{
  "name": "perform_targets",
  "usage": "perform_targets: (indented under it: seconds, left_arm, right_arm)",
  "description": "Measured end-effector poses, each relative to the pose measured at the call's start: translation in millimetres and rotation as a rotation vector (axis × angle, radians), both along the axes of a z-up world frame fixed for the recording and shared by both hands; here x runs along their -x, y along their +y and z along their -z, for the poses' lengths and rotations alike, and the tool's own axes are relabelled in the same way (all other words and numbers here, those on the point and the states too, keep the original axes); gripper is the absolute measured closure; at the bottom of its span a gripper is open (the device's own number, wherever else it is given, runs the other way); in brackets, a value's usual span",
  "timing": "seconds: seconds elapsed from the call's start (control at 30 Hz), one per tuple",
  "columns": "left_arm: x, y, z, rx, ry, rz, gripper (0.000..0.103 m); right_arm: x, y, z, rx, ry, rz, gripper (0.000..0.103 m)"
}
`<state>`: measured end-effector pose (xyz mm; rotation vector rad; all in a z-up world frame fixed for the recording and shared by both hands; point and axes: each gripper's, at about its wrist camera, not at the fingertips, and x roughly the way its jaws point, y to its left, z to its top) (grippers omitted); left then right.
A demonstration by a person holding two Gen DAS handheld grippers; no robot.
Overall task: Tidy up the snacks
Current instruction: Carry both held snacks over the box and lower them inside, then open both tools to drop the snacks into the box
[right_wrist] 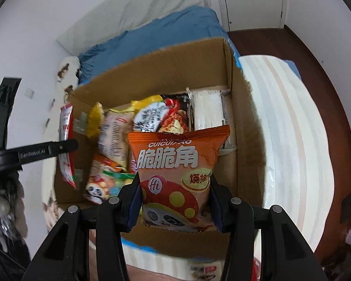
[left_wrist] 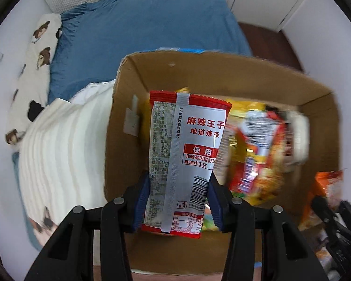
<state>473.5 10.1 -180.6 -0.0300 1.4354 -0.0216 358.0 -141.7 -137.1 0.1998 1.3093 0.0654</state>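
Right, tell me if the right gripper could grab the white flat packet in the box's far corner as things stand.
Probably not: the right gripper is shut on the orange snack bag. The white flat packet lies uncovered in the cardboard box, so it must drop the bag first.

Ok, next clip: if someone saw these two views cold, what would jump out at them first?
Probably the two packets held up close to the cameras: a red and white snack packet pinched in the left gripper, and an orange snack bag with a panda, clamped in the right gripper. Right behind both sits an open cardboard box stuffed with more colourful snacks, standing on a bed with a blue sheet.
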Motion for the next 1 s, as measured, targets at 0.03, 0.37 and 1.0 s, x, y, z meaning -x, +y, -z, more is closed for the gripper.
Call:
perform_targets:
  seconds: [0.03,0.37,1.0]
  left_arm:
    - [-4.1,1.1,9.7,-0.018,0.009,0.004,0.06]
    - [-17.5,11.0,61.5,-0.043,0.111,-0.004,0.035]
    - [35.3,17.6,5.7,0.08,-0.04,-0.014,0.009]
  right_arm:
    - [-1.7,0.2,5.8,0.004,0.012,-0.001,0.051]
    - [-6.2,18.2,41.2,0.016,0.143,-0.07,0.021]
    - [11.2,16.1,3.3,0.064,0.053,0.0,0.003]
